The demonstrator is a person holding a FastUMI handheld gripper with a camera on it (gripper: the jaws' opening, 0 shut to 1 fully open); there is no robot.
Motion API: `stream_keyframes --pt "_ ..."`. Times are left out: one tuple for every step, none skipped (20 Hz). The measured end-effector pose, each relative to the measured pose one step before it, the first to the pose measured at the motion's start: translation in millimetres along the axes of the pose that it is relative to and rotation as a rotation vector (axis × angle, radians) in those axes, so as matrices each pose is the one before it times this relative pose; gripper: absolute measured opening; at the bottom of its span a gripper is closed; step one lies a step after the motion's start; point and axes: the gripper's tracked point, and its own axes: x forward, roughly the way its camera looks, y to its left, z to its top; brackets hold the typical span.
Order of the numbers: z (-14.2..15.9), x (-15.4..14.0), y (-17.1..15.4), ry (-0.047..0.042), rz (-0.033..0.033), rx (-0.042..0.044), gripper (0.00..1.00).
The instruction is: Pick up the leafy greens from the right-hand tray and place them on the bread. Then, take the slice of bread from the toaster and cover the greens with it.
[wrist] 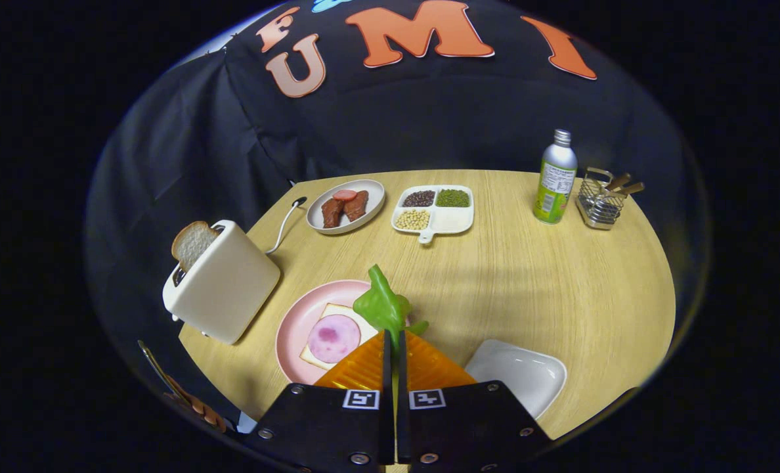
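My gripper [392,336] is shut on the leafy greens [382,303], which stick up from between the fingertips. They hang over the right edge of the pink plate [293,327]. On that plate lies a bread slice [360,318] with a round pink slice of ham [333,337] on top. To the plate's left stands a cream toaster [222,282] with a second bread slice [192,242] poking out of its slot. The white tray [521,372] to the right of my fingers is bare.
At the back of the round wooden table [547,289] sit a grey plate with meat and a sausage slice [345,205], a divided white dish of beans [433,209], a green bottle [554,178] and a wire basket [601,200]. The toaster's cord [285,221] trails behind.
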Motion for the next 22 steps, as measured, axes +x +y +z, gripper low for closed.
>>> stream_keyframes --pt "0.03 2.97 5.56 0.00113 0.00948 -0.00620 0.02" --pt "1.33 3.10 4.22 -0.00098 0.00674 -0.00118 0.02" --pt "0.69 2.52 5.18 0.00143 0.01158 -0.00476 0.02" --pt "1.40 5.00 4.06 -0.00529 0.00170 -0.00459 0.02" --pt "0.29 4.61 2.95 -0.00155 0.00126 -0.00627 0.02" --pt "-2.55 3.69 4.75 0.00710 0.00775 -0.00074 0.02" --pt "-2.39 3.81 5.80 0.01109 0.01043 0.00053 0.02" --pt "-2.01 3.43 4.85 0.00493 0.00733 -0.00448 0.02" --pt "-0.10 4.12 3.73 0.00183 0.00276 -0.00521 0.02" --pt "-0.73 2.30 4.02 0.00470 0.00532 -0.00436 0.02" --pt "0.13 1.91 3.70 0.00193 0.00541 -0.00445 0.02" --pt "-1.19 2.39 2.56 0.00288 -0.00248 -0.00890 0.02" --pt "-2.01 3.73 2.08 0.00503 -0.00573 -0.01200 0.02" --pt "-3.49 3.64 2.79 0.01007 -0.00600 -0.01321 0.02" --pt "-4.09 3.13 4.36 0.01184 0.00076 -0.01278 0.02" --pt "-3.32 3.11 5.25 0.01105 0.00689 -0.01279 0.03" --pt "-1.83 2.57 7.10 0.00864 0.01287 -0.00988 0.02" --pt "-2.41 2.84 5.17 0.00816 0.00314 -0.01079 0.02" --pt "-0.73 3.51 2.49 0.00435 -0.00543 -0.01514 0.03" --pt "-0.61 3.03 2.26 0.00623 -0.00655 -0.01426 0.03" --pt "-2.89 3.06 2.55 0.01144 -0.00413 -0.01158 0.03" --pt "-3.00 2.93 3.97 0.01309 0.00295 -0.00672 0.03"
